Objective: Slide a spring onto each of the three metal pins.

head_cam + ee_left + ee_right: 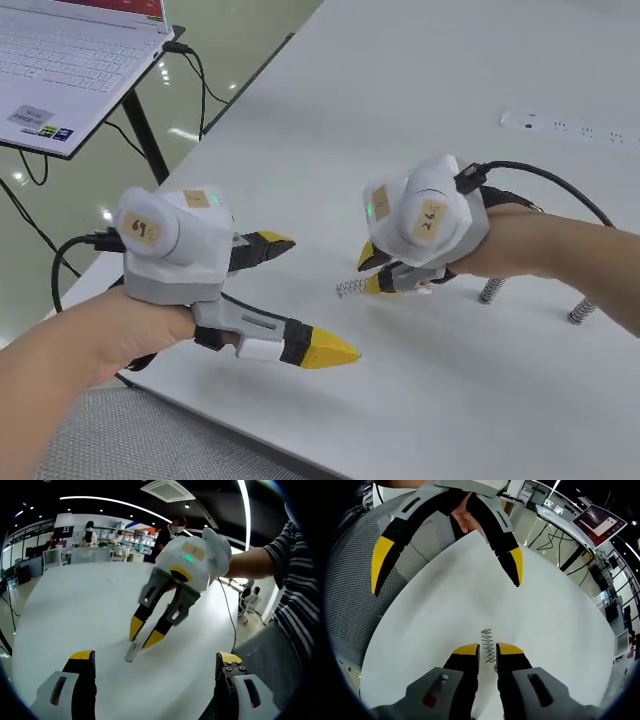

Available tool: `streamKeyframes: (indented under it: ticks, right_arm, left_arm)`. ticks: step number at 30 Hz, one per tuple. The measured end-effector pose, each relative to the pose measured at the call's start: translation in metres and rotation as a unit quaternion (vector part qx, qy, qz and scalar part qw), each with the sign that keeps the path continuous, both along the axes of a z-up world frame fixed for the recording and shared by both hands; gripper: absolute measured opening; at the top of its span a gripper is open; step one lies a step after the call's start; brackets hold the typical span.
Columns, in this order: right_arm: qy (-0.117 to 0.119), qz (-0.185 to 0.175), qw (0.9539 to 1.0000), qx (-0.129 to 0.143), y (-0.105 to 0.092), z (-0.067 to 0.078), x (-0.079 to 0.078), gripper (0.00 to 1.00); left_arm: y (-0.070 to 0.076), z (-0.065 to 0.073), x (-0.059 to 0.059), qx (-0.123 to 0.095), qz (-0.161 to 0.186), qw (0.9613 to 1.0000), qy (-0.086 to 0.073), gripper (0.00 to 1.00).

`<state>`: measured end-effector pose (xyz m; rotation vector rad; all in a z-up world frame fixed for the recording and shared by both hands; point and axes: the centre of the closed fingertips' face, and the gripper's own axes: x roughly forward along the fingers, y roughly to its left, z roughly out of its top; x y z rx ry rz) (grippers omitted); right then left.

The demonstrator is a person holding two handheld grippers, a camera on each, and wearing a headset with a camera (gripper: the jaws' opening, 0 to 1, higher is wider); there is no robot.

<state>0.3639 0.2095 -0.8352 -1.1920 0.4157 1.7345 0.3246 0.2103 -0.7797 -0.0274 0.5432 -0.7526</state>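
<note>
Our right gripper (488, 650) clenches the spring (487, 637) between its tips; our left gripper (155, 655) stands released, jaws wide, facing it.

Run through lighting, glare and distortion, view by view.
Head view: soft, even light, only faint shadows on the white table, glare spots on the glossy floor. Left gripper view: fisheye bends the ceiling light strip, while the right gripper stays sharp at centre. Right gripper view: the table edge bows, and the spring is crisp between the fingers.
</note>
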Motion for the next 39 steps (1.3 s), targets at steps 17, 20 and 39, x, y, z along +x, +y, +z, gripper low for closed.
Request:
streamKeyframes:
  ticks: [17, 20, 39]
  right_arm:
    - [0.017, -0.026, 0.9993, -0.023, 0.002, -0.027, 0.000, 0.10]
    - [0.019, -0.026, 0.9990, -0.030, -0.002, -0.029, -0.002, 0.09]
    - [0.042, -0.048, 0.9979, 0.013, -0.006, 0.008, -0.010, 0.08]
  left_arm:
    - [0.003, 0.001, -0.001, -0.002, 0.002, 1.0000, 0.000, 0.97]
    - [0.003, 0.001, -0.001, -0.003, 0.003, 1.0000, 0.001, 0.97]
    - [-0.006, -0.001, 0.001, -0.003, -0.011, 0.9999, 0.001, 0.96]
